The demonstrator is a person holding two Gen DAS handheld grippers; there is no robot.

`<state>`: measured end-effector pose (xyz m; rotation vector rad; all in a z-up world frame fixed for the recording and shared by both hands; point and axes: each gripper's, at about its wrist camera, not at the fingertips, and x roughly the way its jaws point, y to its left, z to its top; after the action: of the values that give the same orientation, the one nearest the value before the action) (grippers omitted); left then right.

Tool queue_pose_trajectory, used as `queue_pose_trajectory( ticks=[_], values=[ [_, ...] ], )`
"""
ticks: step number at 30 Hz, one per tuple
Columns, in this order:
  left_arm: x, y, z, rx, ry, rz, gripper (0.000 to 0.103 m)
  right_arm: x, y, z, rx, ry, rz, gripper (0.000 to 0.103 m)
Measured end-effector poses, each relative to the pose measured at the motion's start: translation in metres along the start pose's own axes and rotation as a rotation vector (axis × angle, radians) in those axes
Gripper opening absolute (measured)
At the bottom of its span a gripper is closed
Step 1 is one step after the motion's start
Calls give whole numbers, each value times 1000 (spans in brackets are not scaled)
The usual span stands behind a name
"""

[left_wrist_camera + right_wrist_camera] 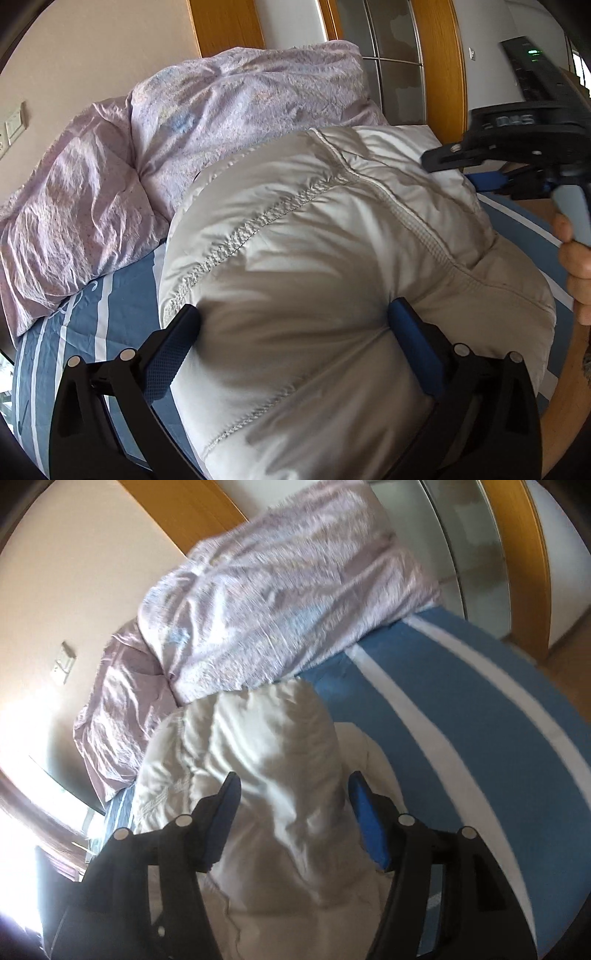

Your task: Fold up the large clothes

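Cream padded jacket (317, 258) between left claw (291, 328) fingers

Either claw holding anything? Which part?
Nothing clearly held. Left claw stands open astride the white jacket's padded body; right claw hovers open above its far edge.

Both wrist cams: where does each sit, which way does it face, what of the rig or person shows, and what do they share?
Left wrist: on the left gripper, angled down over the puffy white jacket on the striped bed sheet; own fingers straddle the jacket; right gripper and a hand show at right.
Right wrist: on the right gripper, angled down, blurred; own fingers flank the jacket.
Shared: jacket, lilac duvet, sheet, wooden door frame.
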<state>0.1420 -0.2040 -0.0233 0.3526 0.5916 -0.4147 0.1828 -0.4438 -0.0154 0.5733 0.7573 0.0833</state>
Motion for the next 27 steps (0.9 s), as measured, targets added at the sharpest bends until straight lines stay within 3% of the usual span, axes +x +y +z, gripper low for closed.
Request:
queue_pose_trajectory(
  ticks=[2, 7, 18, 21, 23, 27],
  values=[
    [-1, -1, -1, -1, -8, 3, 102, 13, -3, -2, 20, 33, -17, 49],
    [1, -3, -1, -3, -18, -2, 102, 31, -4, -11, 22, 40, -62, 38],
    [6, -10, 2, 9, -43, 19, 102, 55, -26, -22, 43, 40, -47, 39],
    [-7, 5, 6, -36, -10, -32, 102, 52, -21, -18, 7, 66, -48, 49],
    [-25, 31, 6, -135, -16, -94, 102, 48, -20, -15, 0, 87, -61, 70],
    [-36, 92, 3, -322, 7, -172, 102, 25, -24, -9, -6, 122, -47, 96]
  ],
)
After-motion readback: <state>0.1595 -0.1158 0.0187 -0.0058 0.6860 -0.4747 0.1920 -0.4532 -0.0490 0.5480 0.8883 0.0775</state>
